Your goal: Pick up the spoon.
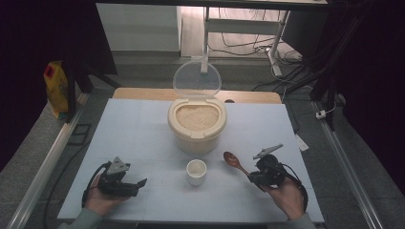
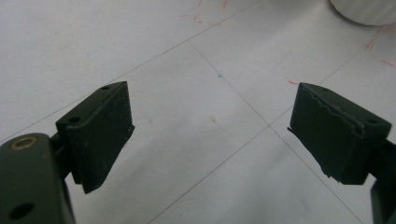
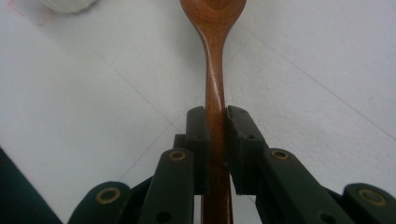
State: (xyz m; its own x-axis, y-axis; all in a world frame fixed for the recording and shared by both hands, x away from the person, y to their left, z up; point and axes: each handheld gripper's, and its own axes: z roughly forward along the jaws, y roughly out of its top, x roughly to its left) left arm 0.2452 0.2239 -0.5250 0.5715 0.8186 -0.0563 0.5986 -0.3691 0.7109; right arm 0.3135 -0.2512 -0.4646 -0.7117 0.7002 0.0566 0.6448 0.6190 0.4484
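**Spoon in the right tongs, rice bin straight ahead**

A pale blue-white table sheet [image 1: 143, 143] marked with thin grid lines fills the work area, with a dim floor, cables and a yellow bag [image 1: 56, 88] beyond its left edge. Take the small white cup [image 1: 196, 171] as the landmark: it stands near the front middle of the sheet.

Directly behind the cup, close but apart from it, sits the cream rice bin [image 1: 197, 125], its clear lid [image 1: 197, 80] hinged up and back, the grain exposed. To the right of the cup lies the wooden spoon [image 1: 235, 162], held by the right gripper [image 1: 260, 177], whose jaws are clamped on the handle; the right gripper view shows the pads [image 3: 198, 135] pressing on both sides of the brown handle [image 3: 215, 93]. The spoon's long axis runs from the gripper up and leftward, bowl end leading, so it points toward the gap between cup and bin. The bowl looks empty and hangs just right of the cup, nearer to it than to the bin.

To the left of the cup, well apart, the left gripper [image 1: 125, 183] rests low over the sheet with its jaws spread wide and nothing between them [image 2: 210, 121].

The right hand is thus the one placed to scoop: I judge the next move needs the spoon carried forward and left, then tipped down into the rice.
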